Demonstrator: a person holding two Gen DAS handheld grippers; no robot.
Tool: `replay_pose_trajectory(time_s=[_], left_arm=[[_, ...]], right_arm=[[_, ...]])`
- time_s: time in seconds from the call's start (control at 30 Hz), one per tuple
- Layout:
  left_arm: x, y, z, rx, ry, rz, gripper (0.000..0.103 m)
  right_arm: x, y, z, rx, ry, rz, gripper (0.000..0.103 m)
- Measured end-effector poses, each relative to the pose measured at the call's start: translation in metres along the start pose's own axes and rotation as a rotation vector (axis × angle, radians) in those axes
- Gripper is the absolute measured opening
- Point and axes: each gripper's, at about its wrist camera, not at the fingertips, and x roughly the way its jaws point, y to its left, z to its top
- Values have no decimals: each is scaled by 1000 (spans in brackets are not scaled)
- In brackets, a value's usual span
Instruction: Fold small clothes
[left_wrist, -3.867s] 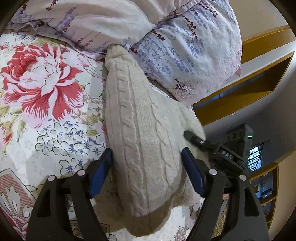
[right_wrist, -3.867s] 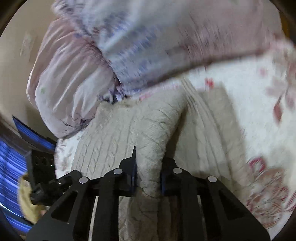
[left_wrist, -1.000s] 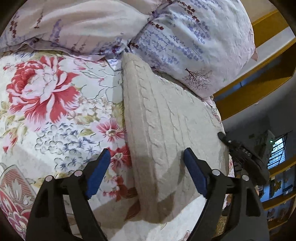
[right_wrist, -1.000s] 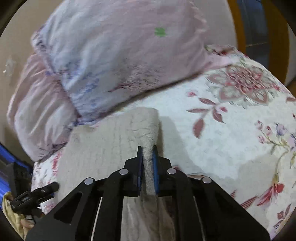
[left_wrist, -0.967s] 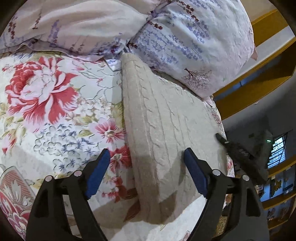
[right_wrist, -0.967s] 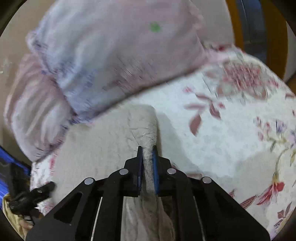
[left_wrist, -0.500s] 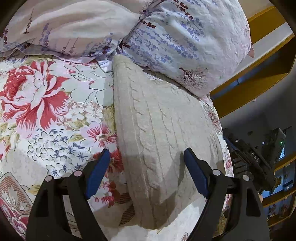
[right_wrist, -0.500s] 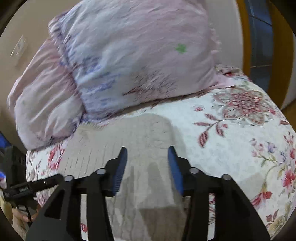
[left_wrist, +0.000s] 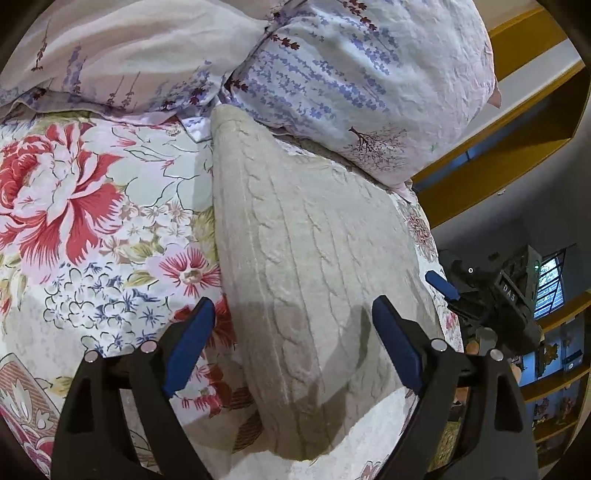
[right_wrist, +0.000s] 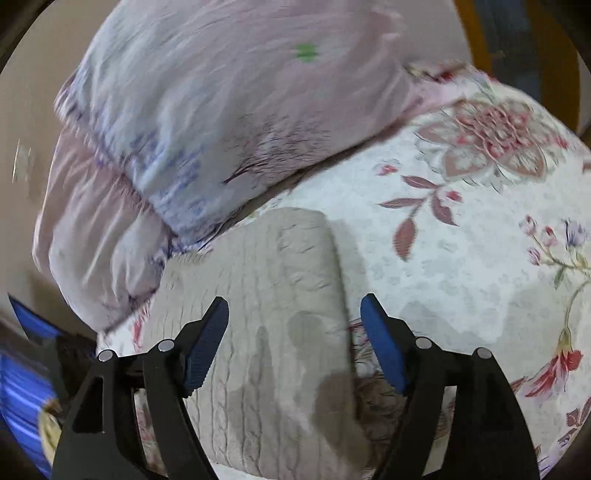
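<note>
Cream cable-knit sweater lies folded beside the lavender pillow; your left gripper and right gripper both hover spread, holding nothing. Brush its edge nearest the pillow and you risk the fold springing open.

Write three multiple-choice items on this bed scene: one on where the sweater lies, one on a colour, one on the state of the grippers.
1. Where does the sweater lie?
A. On the flowered bedspread, its far end against the pillows
B. On a wooden shelf
C. On top of the pillows

2. What colour are the gripper pads?
A. Red
B. Blue
C. Yellow

3. What is the state of the left gripper and the right gripper?
A. Both shut on the sweater
B. Only the right is shut on it
C. Both open, holding nothing

Answers: 1 A, the knit lies flat on the floral cloth up to the pillows; 2 B, blue pads line the black fingers; 3 C, wide gaps show in both wrist views.
</note>
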Motion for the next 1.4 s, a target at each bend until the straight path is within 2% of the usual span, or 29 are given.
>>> replay_pose_trajectory(time_s=[0.1, 0.23, 0.37, 0.57, 0.67, 0.73, 0.87, 1.07, 1.2, 1.3, 1.4], left_arm=[[3, 4, 1, -13, 8, -3, 87], [7, 5, 0, -14, 17, -8, 87], [12, 3, 3, -16, 25, -24, 87], [19, -1, 8, -8, 25, -34, 86], [19, -3, 8, 5, 27, -29, 85], [21, -6, 10, 18, 26, -20, 85], [26, -7, 15, 12, 23, -27, 85], [28, 3, 19, -52, 21, -78, 71], [24, 4, 18, -51, 6, -88, 56], [16, 1, 14, -18, -12, -72, 44], [8, -9, 10, 52, -30, -14, 41]], right_arm=[[11, -14, 6, 57, 49, 44, 77], [28, -25, 3, 89, 111, 59, 77], [36, -27, 3, 100, 143, 88, 77], [40, -19, 4, 56, 147, 110, 76], [43, -16, 4, 46, 155, 127, 70], [46, -13, 3, 47, 169, 149, 61], [48, -9, 2, 27, 178, 176, 59], [52, -7, 0, 13, 198, 207, 50], [54, -7, -3, 18, 202, 239, 36], [49, -3, -4, 8, 191, 243, 31], [45, 2, -6, -5, 178, 238, 29]])
